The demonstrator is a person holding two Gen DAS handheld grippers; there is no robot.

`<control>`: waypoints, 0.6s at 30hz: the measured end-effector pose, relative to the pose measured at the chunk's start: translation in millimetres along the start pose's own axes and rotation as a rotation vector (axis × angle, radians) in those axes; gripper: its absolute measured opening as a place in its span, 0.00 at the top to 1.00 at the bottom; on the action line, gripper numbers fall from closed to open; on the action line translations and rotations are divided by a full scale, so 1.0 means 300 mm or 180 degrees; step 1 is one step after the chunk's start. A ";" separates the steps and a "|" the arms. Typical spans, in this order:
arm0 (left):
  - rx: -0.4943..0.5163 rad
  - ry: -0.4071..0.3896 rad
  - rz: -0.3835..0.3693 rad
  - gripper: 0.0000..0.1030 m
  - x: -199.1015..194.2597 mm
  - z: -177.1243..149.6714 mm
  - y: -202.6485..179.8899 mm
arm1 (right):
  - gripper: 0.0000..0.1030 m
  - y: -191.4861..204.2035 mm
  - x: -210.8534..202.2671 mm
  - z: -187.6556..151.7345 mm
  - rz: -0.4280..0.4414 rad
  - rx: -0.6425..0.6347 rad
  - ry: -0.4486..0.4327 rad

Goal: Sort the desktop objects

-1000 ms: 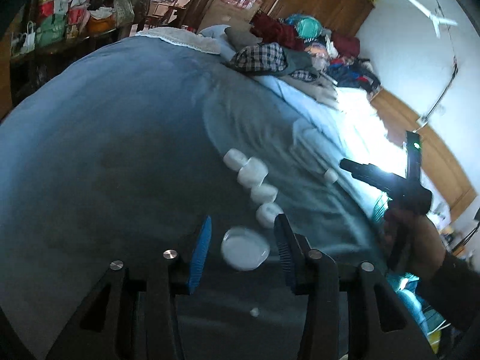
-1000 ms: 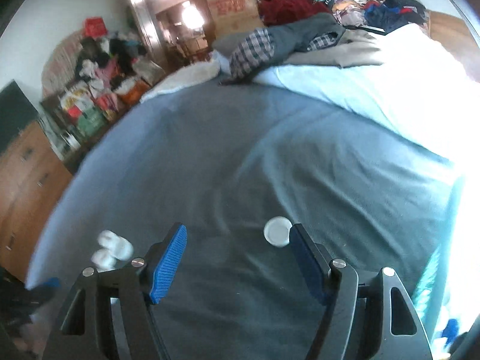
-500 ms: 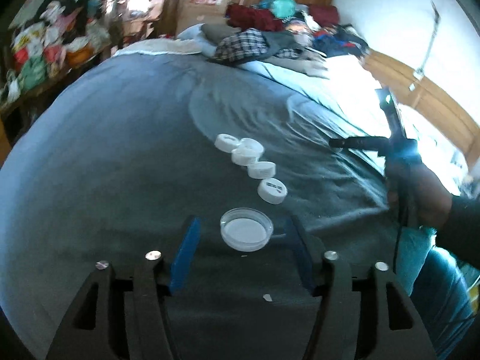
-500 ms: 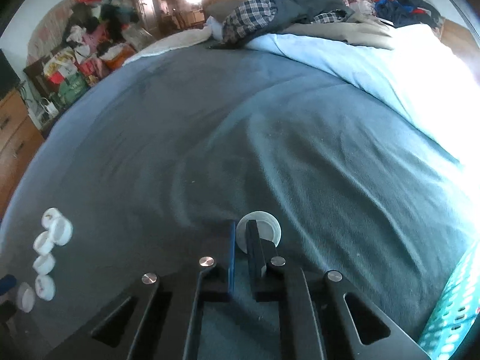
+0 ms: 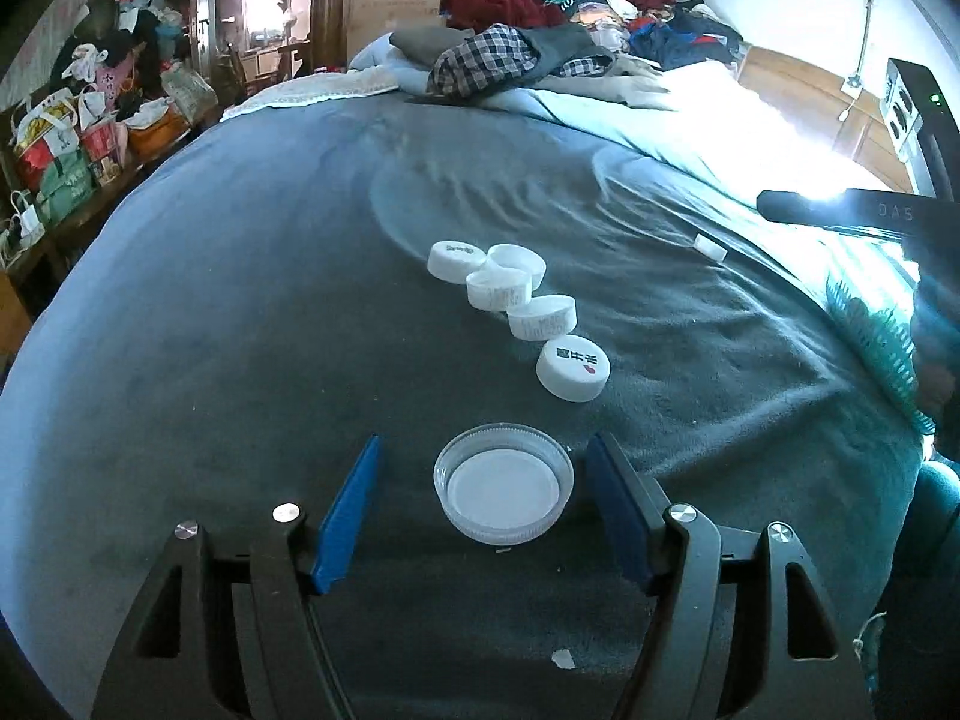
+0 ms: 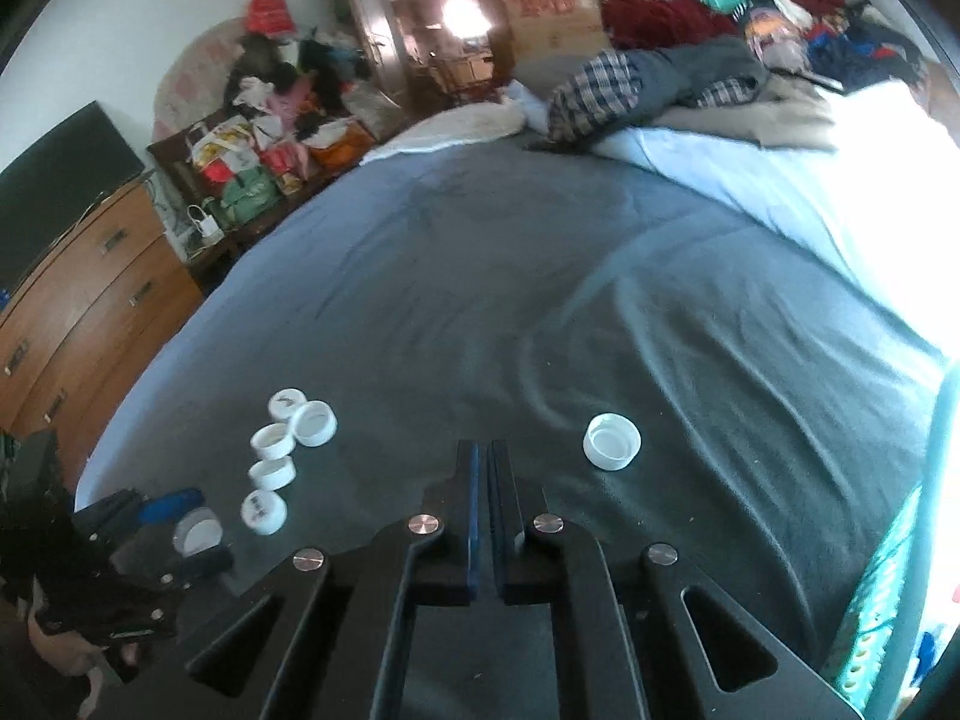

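Several white bottle caps (image 5: 521, 311) lie in a row on the dark blue blanket (image 5: 240, 330). A larger clear lid (image 5: 503, 483) lies open side up between the fingers of my left gripper (image 5: 483, 504), which is open and low over the blanket. My right gripper (image 6: 483, 468) is shut and empty. A single white cap (image 6: 612, 441) lies open side up on the blanket to its right, apart from it. The row of caps (image 6: 279, 456) and the left gripper around the clear lid (image 6: 197, 531) show at the left of the right wrist view.
A pile of clothes (image 5: 516, 54) lies at the far end of the bed. A teal basket (image 5: 870, 336) stands at the right edge. A wooden dresser (image 6: 78, 312) stands left of the bed. Bags (image 5: 66, 144) clutter the far left.
My right gripper shut with nothing in it and moved left, away from the single cap. My left gripper opened wider around the clear lid and came lower.
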State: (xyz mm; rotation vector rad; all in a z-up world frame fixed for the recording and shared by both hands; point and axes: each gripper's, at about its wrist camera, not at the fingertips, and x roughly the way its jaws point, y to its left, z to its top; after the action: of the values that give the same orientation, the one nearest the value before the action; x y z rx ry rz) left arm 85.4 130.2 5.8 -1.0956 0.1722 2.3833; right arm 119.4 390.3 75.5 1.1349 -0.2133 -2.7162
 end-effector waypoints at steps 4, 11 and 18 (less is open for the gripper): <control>-0.0062 -0.0040 0.0058 0.38 -0.005 0.006 0.004 | 0.54 -0.081 0.058 0.005 -0.0276 0.0188 -0.0003; -0.0310 -0.0089 0.0073 0.34 -0.001 -0.005 0.051 | 0.55 -0.114 0.216 0.028 -0.0468 0.0005 0.0311; -0.0151 -0.0035 0.0221 0.51 0.015 0.005 0.023 | 0.70 -0.165 0.265 -0.002 -0.0520 0.0138 0.0443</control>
State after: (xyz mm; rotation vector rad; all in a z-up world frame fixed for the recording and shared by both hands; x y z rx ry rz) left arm 78.5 126.5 2.8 -1.1148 0.1530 2.4660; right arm 59.2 420.0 10.3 1.4054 -0.1667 -2.7680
